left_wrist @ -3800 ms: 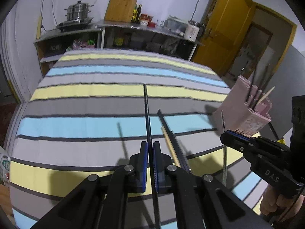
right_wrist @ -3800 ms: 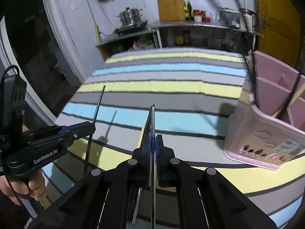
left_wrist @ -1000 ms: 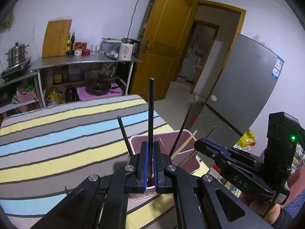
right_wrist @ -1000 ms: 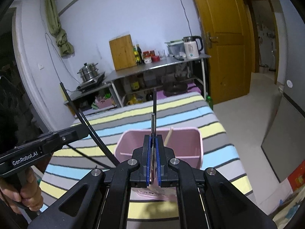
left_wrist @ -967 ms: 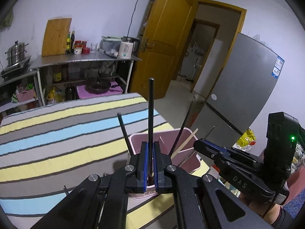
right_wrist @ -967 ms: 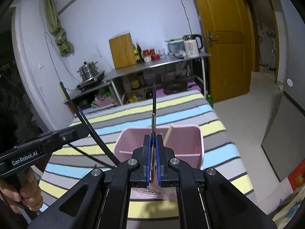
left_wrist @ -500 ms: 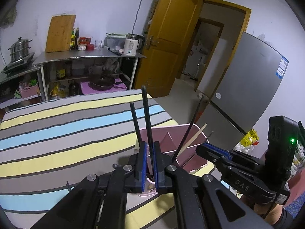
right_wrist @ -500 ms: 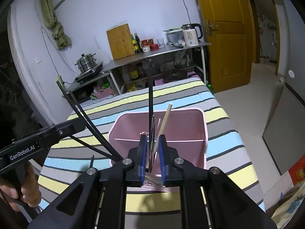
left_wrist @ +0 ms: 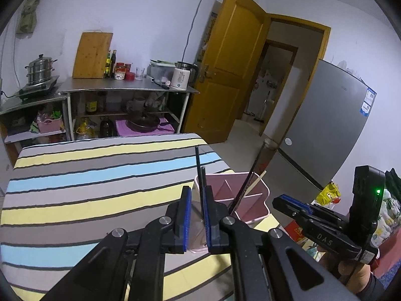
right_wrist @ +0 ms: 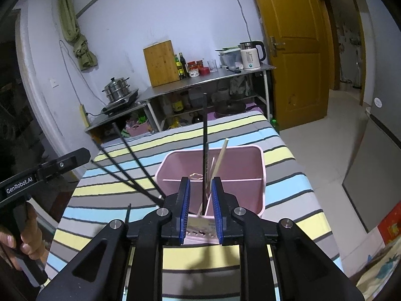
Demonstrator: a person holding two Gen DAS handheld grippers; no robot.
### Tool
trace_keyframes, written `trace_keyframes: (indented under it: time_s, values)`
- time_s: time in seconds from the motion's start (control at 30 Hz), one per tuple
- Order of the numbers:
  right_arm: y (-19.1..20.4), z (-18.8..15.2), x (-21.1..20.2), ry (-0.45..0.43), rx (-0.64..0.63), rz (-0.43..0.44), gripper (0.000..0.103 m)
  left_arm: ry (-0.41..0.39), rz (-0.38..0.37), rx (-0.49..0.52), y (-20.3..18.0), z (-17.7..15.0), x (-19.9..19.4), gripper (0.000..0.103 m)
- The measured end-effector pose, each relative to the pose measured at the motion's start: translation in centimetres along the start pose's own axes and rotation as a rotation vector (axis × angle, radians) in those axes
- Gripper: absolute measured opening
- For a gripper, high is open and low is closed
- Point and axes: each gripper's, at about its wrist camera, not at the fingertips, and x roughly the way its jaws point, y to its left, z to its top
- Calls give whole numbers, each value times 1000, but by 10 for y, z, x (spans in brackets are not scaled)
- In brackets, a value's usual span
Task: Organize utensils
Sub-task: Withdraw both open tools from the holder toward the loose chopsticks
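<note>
Letting go looks like the step in hand: the left gripper (left_wrist: 196,215) has its jaws opening, with a clear gap between the blue pads. Two black chopsticks (left_wrist: 199,175) stand in that gap, close to the right-hand pad but not pinched as far as I can tell. Their lower ends sit in the pink holder (left_wrist: 260,190), which stands at the table's right edge on the striped cloth (left_wrist: 100,175). From this claw the holder lies at 12 to 1 o'clock, right beyond the pads. The right gripper (right_wrist: 200,205) is opening too, jaws wider. A single black chopstick (right_wrist: 205,135) rises between its pads towards 12 o'clock, free of both, its foot down in the holder's near compartment beside a pale wooden stick (right_wrist: 220,158). In this view the left pair leans out of the holder towards 10 o'clock. So each stick's long axis runs roughly up the claw's own sightline. The coming move probably turns on that: backing straight out towards 6 o'clock should clear the sticks, while any sideways drift could knock them or tip the light holder. Both claws are equally close to it.
</note>
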Motion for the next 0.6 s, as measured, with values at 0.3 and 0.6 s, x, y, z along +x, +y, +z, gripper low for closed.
trace_keyframes:
  time_s: [0.3, 0.6]
  values:
    - [22, -17, -25, -23, -51, 21, 18, -11, 43, -19, 12, -35, -40, 9]
    - [46, -43, -37, -13, -101, 67, 18, 5, 107, -47, 30, -74, -65, 9]
